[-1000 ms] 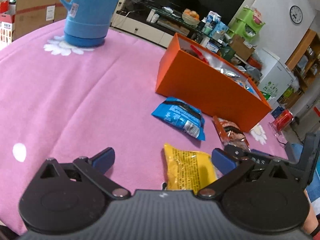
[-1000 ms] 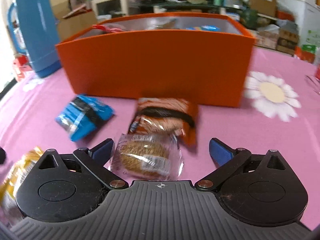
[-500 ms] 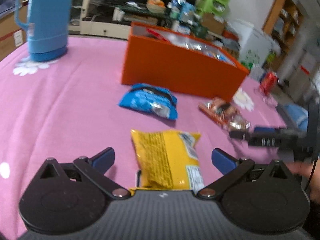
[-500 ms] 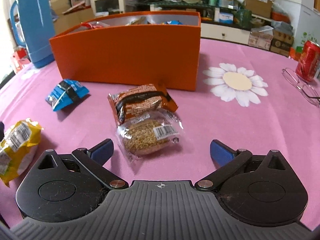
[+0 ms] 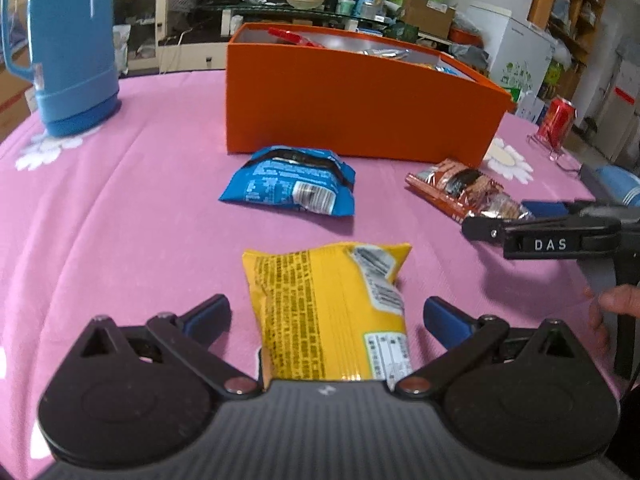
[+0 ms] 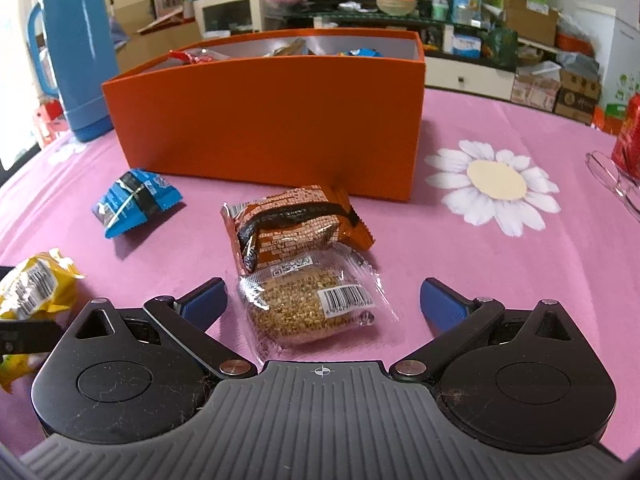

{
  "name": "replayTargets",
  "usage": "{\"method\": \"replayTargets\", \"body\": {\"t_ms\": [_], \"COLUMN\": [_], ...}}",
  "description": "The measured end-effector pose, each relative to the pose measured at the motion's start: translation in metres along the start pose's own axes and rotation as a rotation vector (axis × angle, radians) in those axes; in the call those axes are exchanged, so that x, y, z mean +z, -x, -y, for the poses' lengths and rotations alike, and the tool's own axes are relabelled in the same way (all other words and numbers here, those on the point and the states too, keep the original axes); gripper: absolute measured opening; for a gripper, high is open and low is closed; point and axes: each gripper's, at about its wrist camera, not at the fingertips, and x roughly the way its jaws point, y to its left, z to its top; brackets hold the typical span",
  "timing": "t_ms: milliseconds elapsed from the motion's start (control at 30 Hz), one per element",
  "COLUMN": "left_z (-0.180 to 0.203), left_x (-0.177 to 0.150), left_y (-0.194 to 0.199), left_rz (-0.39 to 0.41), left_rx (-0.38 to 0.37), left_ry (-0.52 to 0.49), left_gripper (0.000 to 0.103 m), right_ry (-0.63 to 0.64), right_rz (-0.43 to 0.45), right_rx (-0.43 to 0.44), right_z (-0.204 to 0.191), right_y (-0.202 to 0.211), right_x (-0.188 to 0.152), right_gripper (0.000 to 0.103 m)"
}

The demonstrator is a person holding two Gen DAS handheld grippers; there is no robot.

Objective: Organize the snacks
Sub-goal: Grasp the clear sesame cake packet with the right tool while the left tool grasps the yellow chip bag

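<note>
left hand-held gripper (image 5: 326,314) apart, straddling yellow packet (image 5: 328,312) | right hand-held gripper (image 6: 323,300) apart, seemingly around clear-wrapped cake (image 6: 308,304)

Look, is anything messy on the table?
Yes. Four snacks lie outside the orange box: a yellow bag, a blue packet, an orange packet, and a clear-wrapped cake overlapping the orange packet's near end. Nothing looks spilled.

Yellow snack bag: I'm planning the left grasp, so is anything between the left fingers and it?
Nothing visible. The yellow snack bag already lies between the open left gripper fingers on the pink tablecloth.
</note>
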Motion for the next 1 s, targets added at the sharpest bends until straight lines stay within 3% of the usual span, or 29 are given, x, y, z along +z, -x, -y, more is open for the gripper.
{"method": "replayTargets", "body": {"t_ms": [133,233,300,400,667,733,767,800,867,1000], "left_z": [0.004,0.004,0.004,0.004,0.01,0.011,0.01,0.008,0.0,-0.008], "left_x": [-0.001,-0.002,-0.003,-0.004,-0.005,-0.005,-0.004,-0.002,-0.001,-0.001], "left_y": [-0.002,-0.003,-0.002,-0.002,-0.006,-0.006,-0.003,0.0,0.003,0.01], "left_rz": [0.002,0.001,0.001,0.001,0.003,0.012,0.025,0.033,0.034,0.031], "left_rx": [0.019,0.025,0.027,0.034,0.073,0.087,0.083,0.071,0.053,0.038], "left_ry": [-0.03,-0.044,-0.047,-0.05,-0.084,-0.087,-0.081,-0.074,-0.021,0.049], "left_gripper": [0.103,0.103,0.103,0.103,0.102,0.091,0.07,0.059,0.058,0.058], "right_ry": [0.054,0.061,0.054,0.05,0.002,0.065,0.091,0.085,0.088,0.089], "right_rz": [0.013,-0.014,-0.035,-0.059,-0.039,-0.032,-0.019,-0.017,-0.026,-0.015], "right_rx": [0.003,0.015,0.023,0.058,0.043,0.017,0.03,0.044,0.06,0.102], "right_z": [-0.003,-0.004,-0.006,-0.01,-0.003,-0.01,-0.012,-0.012,-0.012,-0.014], "right_y": [0.004,0.012,0.021,0.029,0.022,0.02,0.021,0.024,0.029,0.039], "right_x": [-0.001,-0.004,-0.008,-0.015,-0.01,-0.011,-0.012,-0.011,-0.011,-0.014], "right_gripper": [0.068,0.064,0.064,0.085,0.083,0.066,0.057,0.046,0.04,0.039]}}
